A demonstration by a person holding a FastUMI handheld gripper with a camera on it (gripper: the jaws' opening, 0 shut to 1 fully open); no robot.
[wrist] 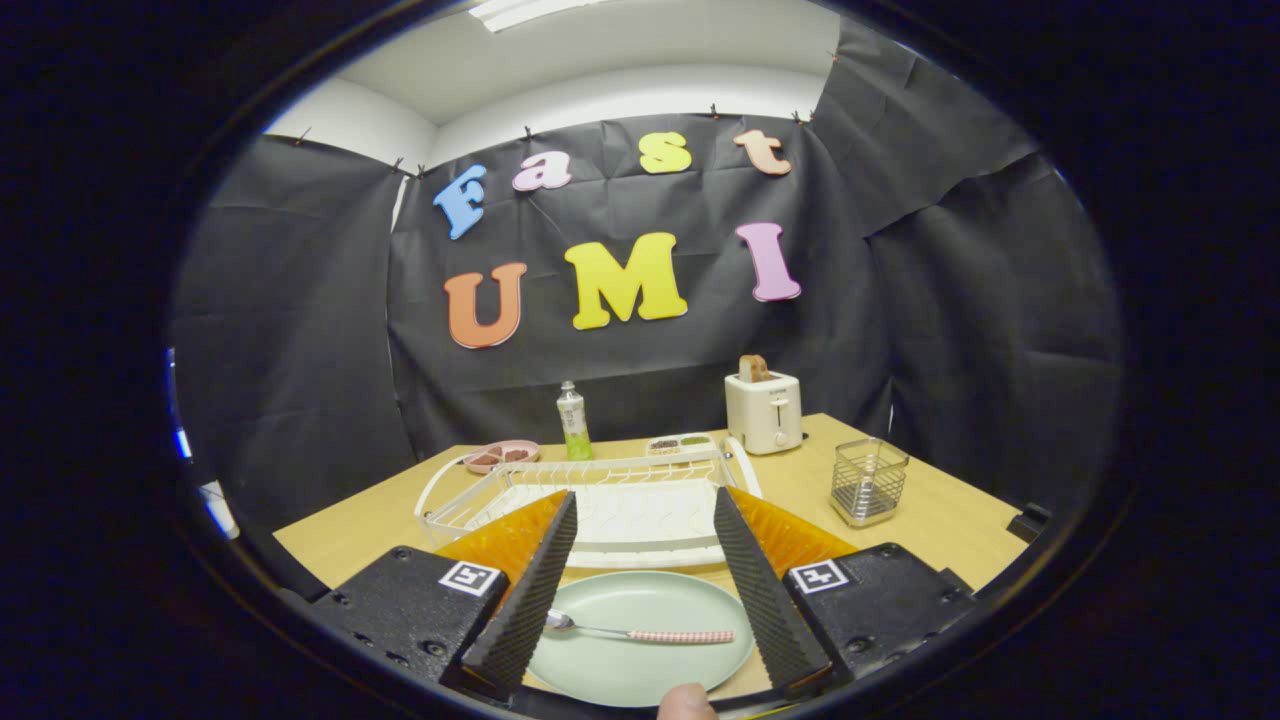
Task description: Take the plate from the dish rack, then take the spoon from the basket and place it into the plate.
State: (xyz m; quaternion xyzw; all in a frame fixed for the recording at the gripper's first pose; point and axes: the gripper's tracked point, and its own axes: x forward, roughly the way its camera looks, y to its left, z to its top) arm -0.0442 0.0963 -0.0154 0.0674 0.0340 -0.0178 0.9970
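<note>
One spoon (640,633) lying in one plate (640,665); hand-held gripper (646,535) spread wide, empty; one dish rack (590,500) beyond.

Handheld two-finger gripper (640,585): ribbed wedge fingers (530,590), translucent orange side panels, black screw-fastened blocks each bearing square fiducial tag. Fingertip (686,703) visible behind.

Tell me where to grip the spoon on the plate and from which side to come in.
Grip the spoon by its handle, coming from above. It lies flat across the plate, bowl toward one finger, handle toward the other, between the open gripper fingers, so turn them to close across the narrow handle.
</note>
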